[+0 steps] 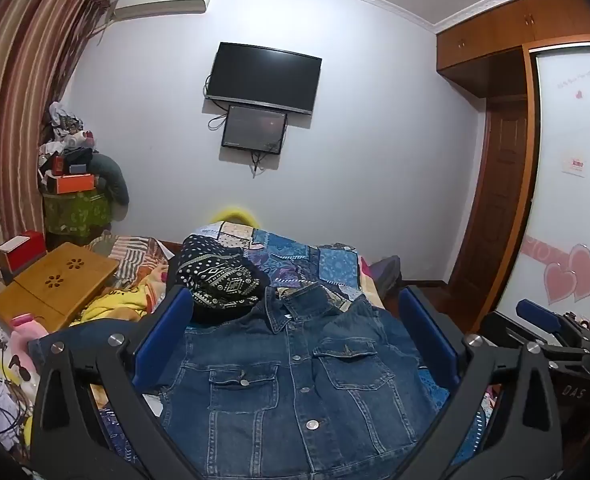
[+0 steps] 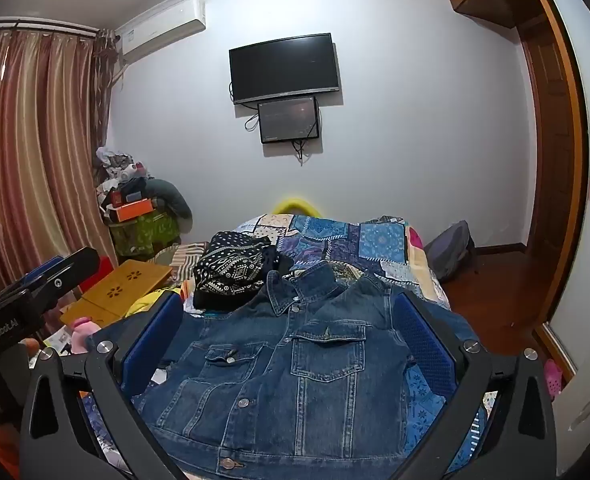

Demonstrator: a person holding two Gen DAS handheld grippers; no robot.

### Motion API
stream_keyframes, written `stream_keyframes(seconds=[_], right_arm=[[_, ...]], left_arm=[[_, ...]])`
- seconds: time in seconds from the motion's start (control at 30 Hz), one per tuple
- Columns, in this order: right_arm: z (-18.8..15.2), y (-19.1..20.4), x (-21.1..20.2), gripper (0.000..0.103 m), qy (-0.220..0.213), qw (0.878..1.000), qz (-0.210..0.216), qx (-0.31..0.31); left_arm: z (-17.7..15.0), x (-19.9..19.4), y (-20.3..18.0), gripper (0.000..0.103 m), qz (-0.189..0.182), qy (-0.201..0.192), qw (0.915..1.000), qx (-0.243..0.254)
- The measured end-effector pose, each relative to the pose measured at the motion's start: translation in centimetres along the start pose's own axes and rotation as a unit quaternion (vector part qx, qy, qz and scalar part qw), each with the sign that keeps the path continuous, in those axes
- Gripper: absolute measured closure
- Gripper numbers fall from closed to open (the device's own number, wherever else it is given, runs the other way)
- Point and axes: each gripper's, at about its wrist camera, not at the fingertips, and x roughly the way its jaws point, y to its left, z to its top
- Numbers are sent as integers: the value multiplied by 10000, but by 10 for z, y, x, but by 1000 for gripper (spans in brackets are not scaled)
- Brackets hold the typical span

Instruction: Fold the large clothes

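While both tongs stood spread wide and held nothing, the left gripper (image 1: 295, 340) and right gripper (image 2: 291, 336) each hovered over the denim jacket (image 1: 295, 376), which lay between and beneath their blue pads (image 1: 163, 332), front up, buttoned, collar pointing away. Beyond the collar, ahead of the fingers: one folded black patterned garment (image 1: 219, 284), touching or just beside the jacket's shoulder. Under both: patchwork bedspread (image 1: 327, 268). Left of the tongs: wooden lap tray (image 1: 55, 284). Judgement: first fold not yet begun. Recommended handling: each tong to pinch one side at shoulder and hem edge, taking the full denim thickness, then carry the sides inward evenly, keeping clear of the folded garment.
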Motion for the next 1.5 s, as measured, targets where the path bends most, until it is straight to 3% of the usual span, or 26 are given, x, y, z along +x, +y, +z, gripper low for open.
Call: stream_keyframes(seconds=[0.13,0.23,1.5], right_arm=[[0,0,0,0,3,10000,29,34],[-4,5,1,0,2,10000,20,22],[0,10,5,0,31,10000,14,-54]], left_arm=[[2,3,-8,0,22,97,9999,16],[2,12,7,0,-11,155,9996,-247],[-7,10,14,0,67,85,9998,-137]])
